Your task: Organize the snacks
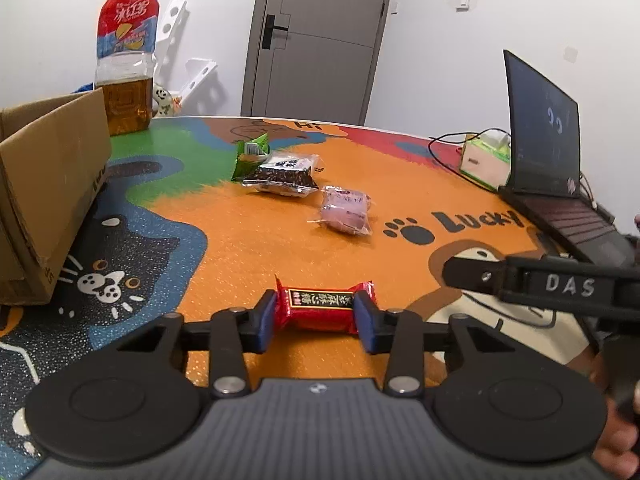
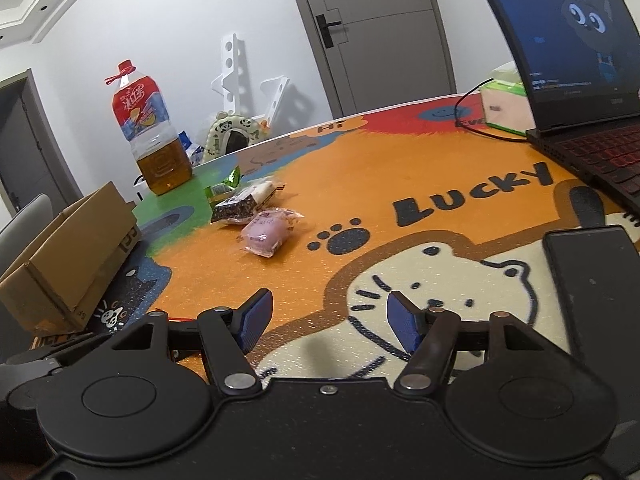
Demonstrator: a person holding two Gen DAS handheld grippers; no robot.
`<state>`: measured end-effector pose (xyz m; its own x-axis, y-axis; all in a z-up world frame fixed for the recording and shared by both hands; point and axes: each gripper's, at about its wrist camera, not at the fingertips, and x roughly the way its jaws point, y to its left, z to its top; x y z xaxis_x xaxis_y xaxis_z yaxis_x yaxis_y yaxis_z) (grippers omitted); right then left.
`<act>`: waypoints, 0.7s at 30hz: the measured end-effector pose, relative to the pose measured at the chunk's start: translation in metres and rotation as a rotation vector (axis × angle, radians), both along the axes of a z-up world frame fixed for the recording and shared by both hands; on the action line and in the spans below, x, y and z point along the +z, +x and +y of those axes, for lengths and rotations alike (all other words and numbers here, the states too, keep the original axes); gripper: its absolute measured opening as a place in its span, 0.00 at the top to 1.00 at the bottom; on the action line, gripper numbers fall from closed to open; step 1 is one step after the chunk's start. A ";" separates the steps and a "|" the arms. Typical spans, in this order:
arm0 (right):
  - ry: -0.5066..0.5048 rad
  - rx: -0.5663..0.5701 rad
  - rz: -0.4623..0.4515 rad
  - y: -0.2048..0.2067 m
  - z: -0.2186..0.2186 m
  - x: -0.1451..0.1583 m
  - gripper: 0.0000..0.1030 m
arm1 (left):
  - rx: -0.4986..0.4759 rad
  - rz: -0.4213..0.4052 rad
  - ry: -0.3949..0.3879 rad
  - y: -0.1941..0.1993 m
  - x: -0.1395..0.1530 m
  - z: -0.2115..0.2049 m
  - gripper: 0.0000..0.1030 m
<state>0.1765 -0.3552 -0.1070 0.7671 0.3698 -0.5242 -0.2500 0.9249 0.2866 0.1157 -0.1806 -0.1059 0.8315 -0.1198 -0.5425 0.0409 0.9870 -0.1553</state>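
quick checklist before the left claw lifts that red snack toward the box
1. Left claw pads against both ends of the red snack: ok.
2. Grip firm enough to lift: cannot tell.
3. Box open at top: ok; room inside: cannot tell.
4. Way to the box free of the other snacks: ok.
5. Right claw open and empty: ok.
6. Purple snack, dark snack, green snack left on the table: not ok.

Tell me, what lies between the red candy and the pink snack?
Nothing: only bare orange mat separates the red candy from the pink snack, as the left wrist view shows.
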 end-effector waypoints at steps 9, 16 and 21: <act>0.004 0.053 -0.019 0.022 0.031 0.009 0.38 | 0.020 -0.034 -0.026 0.010 0.012 0.024 0.87; 0.028 0.063 -0.004 0.046 0.047 0.011 0.38 | 0.031 -0.008 -0.067 0.021 0.007 0.042 0.98; 0.022 0.060 0.014 0.064 0.058 0.009 0.41 | 0.038 -0.003 -0.089 0.022 0.008 0.052 1.00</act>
